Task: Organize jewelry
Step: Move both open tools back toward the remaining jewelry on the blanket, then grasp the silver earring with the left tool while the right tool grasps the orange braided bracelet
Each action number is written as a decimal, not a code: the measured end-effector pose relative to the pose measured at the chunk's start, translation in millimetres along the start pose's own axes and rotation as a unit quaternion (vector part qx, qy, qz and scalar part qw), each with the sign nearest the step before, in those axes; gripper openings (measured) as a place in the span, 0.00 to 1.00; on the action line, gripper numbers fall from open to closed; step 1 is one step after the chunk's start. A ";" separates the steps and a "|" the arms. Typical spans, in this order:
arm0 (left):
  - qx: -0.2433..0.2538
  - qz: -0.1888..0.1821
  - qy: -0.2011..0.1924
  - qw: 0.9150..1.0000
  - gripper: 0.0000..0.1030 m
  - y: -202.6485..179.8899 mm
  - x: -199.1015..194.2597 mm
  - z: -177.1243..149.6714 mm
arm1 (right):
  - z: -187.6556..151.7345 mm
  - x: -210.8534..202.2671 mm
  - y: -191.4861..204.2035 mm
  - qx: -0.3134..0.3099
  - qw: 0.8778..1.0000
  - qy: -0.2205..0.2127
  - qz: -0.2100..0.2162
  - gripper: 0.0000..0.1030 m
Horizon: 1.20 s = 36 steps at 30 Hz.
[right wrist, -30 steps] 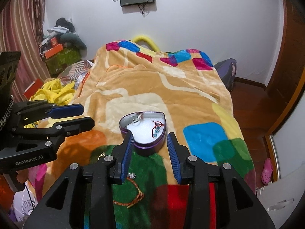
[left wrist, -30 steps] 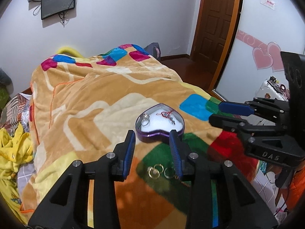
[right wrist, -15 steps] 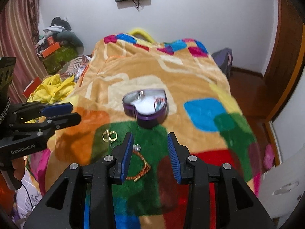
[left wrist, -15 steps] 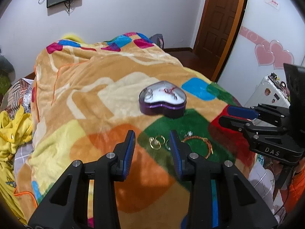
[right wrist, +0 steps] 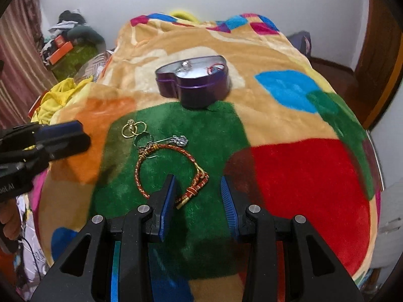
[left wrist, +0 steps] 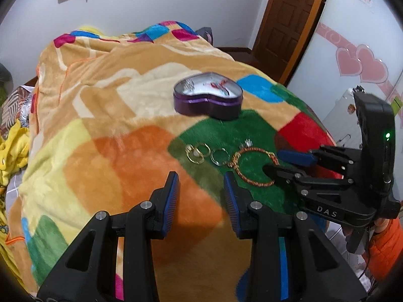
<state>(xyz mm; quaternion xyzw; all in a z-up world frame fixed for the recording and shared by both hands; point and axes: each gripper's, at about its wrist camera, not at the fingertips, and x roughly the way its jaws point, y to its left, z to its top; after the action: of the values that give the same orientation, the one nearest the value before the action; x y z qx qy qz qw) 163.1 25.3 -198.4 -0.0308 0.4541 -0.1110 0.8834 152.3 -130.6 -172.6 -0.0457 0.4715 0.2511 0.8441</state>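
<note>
3 rings (left wrist: 199, 152), 1 bracelet (left wrist: 252, 168), 1 box (left wrist: 207, 104)

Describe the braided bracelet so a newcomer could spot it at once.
Find the purple heart-shaped box on the blanket; jewelry lies on the green patch in front of it. The bracelet is the large red-and-gold braided loop, far bigger than the gold rings beside it.

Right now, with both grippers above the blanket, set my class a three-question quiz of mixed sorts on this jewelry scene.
1. True or false: the braided bracelet lies inside the heart-shaped box.
2. Which blanket patch holds the gold rings? A red, B green, C blue.
3. Fill in: the right gripper and left gripper both hold ____.

Key: 1 false, it lies on the blanket; 2 B; 3 nothing, the jaws stand apart.
</note>
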 end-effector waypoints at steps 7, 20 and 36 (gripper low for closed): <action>-0.002 -0.010 0.010 1.000 0.35 -7.7 8.5 -1.3 | -0.8 -3.5 0.3 -0.017 1.000 -0.009 0.008 0.08; 0.017 -0.039 0.012 0.999 0.35 -36.0 25.4 22.7 | -6.0 -17.9 -21.2 -0.020 0.999 -0.018 -0.033 0.07; -0.009 -0.085 0.051 0.995 0.31 -57.4 59.0 30.8 | -16.0 -27.7 -37.4 -0.022 0.998 -0.022 -0.046 0.07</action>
<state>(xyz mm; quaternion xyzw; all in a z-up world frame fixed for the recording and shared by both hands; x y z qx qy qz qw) 211.6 -45.3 -218.4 -0.0717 0.4949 -0.1834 0.8463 145.5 -178.8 -164.7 -0.0801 0.4444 0.2230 0.8639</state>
